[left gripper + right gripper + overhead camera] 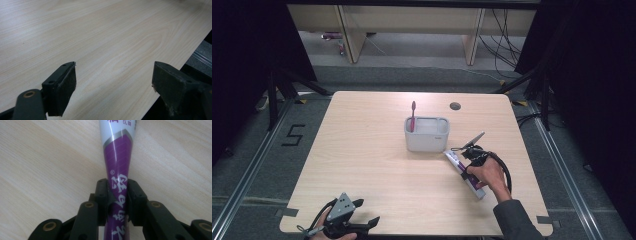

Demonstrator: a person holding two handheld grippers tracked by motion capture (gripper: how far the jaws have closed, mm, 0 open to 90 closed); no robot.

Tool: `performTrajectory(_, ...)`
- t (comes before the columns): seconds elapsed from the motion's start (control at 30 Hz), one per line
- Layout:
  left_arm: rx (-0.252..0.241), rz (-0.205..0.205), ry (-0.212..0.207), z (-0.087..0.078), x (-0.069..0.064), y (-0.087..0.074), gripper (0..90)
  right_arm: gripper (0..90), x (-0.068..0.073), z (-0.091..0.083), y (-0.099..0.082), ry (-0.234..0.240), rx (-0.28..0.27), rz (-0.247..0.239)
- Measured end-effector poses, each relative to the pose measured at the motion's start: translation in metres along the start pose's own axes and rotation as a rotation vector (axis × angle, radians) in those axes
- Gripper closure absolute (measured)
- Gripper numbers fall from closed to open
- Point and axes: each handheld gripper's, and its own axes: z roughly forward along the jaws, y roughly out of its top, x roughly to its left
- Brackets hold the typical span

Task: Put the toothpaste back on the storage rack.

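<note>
A purple and white toothpaste tube (pixel 455 161) lies flat on the wooden table (pixel 372 165), right of centre. My right gripper (pixel 468 170) comes down on it from above. In the right gripper view the tube (pixel 117 152) runs away from me, and my right gripper (pixel 117 195) is shut on its purple part, both pads pressed against its sides. My left gripper (pixel 366 212) rests at the front left edge of the table. In the left gripper view it (pixel 113 77) is open with bare wood between its fingers.
A grey rectangular holder (pixel 427 142) stands at the table's centre, just left of the tube, with a red toothbrush (pixel 413 115) upright in its left side. A round cable hole (pixel 455 106) lies near the far edge. The table's front edge (pixel 172 75) is close to my left gripper.
</note>
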Motion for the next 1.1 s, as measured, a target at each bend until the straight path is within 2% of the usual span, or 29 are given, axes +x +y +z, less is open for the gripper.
performTrajectory(0.07, 0.001, -0.001, 0.0, 0.0, 0.0, 0.0, 19.2, 73.6, 0.001, 0.001, 0.001, -0.004, 0.011, 0.013)
performTrajectory(0.1, 0.003, -0.002, 0.0, 0.0, 0.0, 0.0, 19.2, 73.7, 0.001, 0.002, 0.002, -0.003, 0.01, -0.004)
performTrajectory(0.13, 0.003, -0.002, 0.0, 0.0, 0.0, 0.0, 19.2, 73.8, 0.002, 0.003, 0.002, -0.015, 0.012, 0.003)
performTrajectory(0.17, 0.007, 0.003, 0.002, 0.0, 0.0, 0.0, 19.2, 73.9, -0.001, 0.004, 0.004, 0.002, 0.013, -0.048)
performTrajectory(0.2, 0.025, 0.018, 0.006, -0.001, 0.001, 0.001, 19.2, 74.0, 0.002, 0.003, 0.004, 0.001, 0.027, -0.018)
performTrajectory(0.23, 0.03, 0.022, 0.006, -0.001, 0.001, 0.001, 19.2, 74.0, 0.003, 0.003, 0.004, 0.005, 0.02, -0.011)
performTrajectory(0.33, 0.026, 0.019, 0.007, -0.001, 0.001, 0.001, 19.2, 74.2, 0.004, 0.004, 0.006, -0.004, 0.036, -0.027)
performTrajectory(0.37, 0.027, 0.02, 0.007, 0.0, 0.001, 0.001, 19.2, 74.3, 0.004, 0.005, 0.008, -0.011, 0.048, -0.047)
performTrajectory(0.5, 0.027, 0.02, 0.006, -0.001, 0.001, 0.001, 19.2, 74.4, 0.006, 0.005, 0.009, -0.016, 0.055, -0.046)
performTrajectory(0.53, 0.005, 0.0, -0.002, 0.001, 0.0, 0.0, 19.2, 74.4, 0.006, 0.005, 0.01, -0.018, 0.065, -0.053)
performTrajectory(0.73, 0.006, 0.001, -0.004, 0.0, 0.0, 0.0, 19.2, 74.6, 0.007, 0.005, 0.011, -0.021, 0.069, -0.057)
performTrajectory(0.83, 0.008, 0.0, -0.002, 0.0, 0.0, 0.0, 19.2, 74.8, 0.009, 0.005, 0.012, -0.033, 0.083, -0.082)
performTrajectory(0.87, 0.008, 0.0, -0.002, 0.0, 0.0, 0.0, 19.2, 75.0, 0.009, 0.006, 0.012, -0.042, 0.087, -0.103)
performTrajectory(1.1, 0.01, 0.0, -0.002, 0.0, 0.001, 0.0, 19.2, 75.6, 0.011, 0.004, 0.012, -0.043, 0.092, -0.123)
